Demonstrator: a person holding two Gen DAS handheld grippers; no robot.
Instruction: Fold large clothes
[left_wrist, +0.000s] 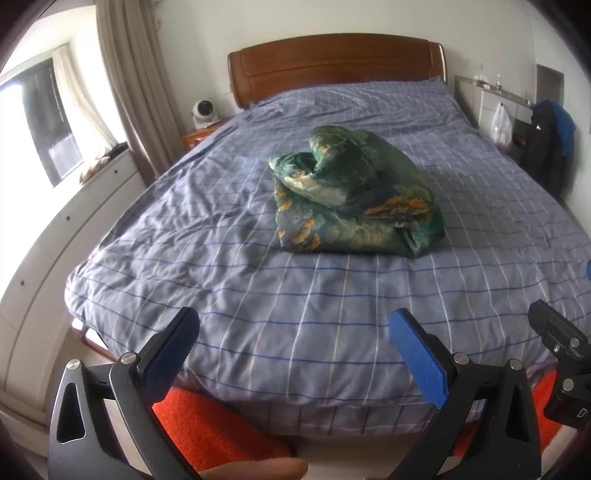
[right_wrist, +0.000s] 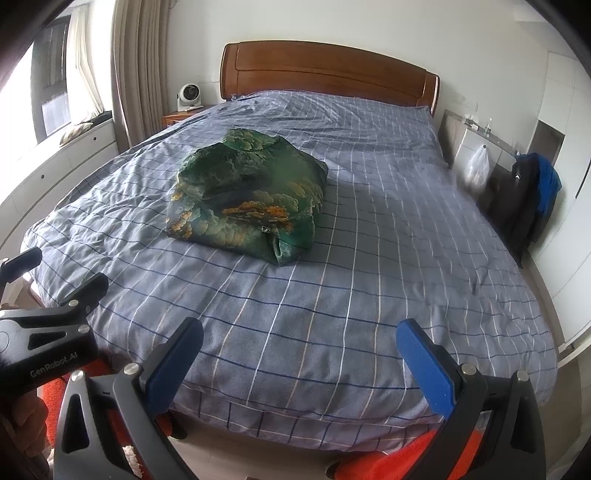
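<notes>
- Two grippers hang over the foot edge of the bed, the left gripper (left_wrist: 291, 334) and the right gripper (right_wrist: 300, 345), each with its blue-padded fingers spread wide apart and nothing between them.
- In the right wrist view the left gripper's black body shows at the left edge, just beside the right one; in the left wrist view part of the right gripper shows at the right edge.
- One green garment (left_wrist: 351, 195) with orange and pale cloud-like print lies in a loose, bunched heap near the middle of the bed, well apart from both grippers and closer to the headboard half than to the foot edge.
- The bed (right_wrist: 332, 295) is covered by a grey-blue checked duvet with white and dark blue lines, lightly creased, most of all toward the left edge.
- A brown wooden headboard (left_wrist: 336, 64) stands at the far edge against a pale wall.
- Beside the far left corner a small white fan (right_wrist: 188, 96) sits on a wooden nightstand.
- Beige curtains (left_wrist: 125, 81) hang along the left wall next to a window, above a low white cabinet with drawers.
- Along the right edge stands a grey and white unit with a white plastic bag (right_wrist: 477, 167) hanging from it; dark and blue clothing (right_wrist: 535, 192) hangs just beyond.
- An orange-red rug (left_wrist: 214, 428) lies on the floor below the foot edge.
- A fingertip shows at the bottom of the left wrist view.
</notes>
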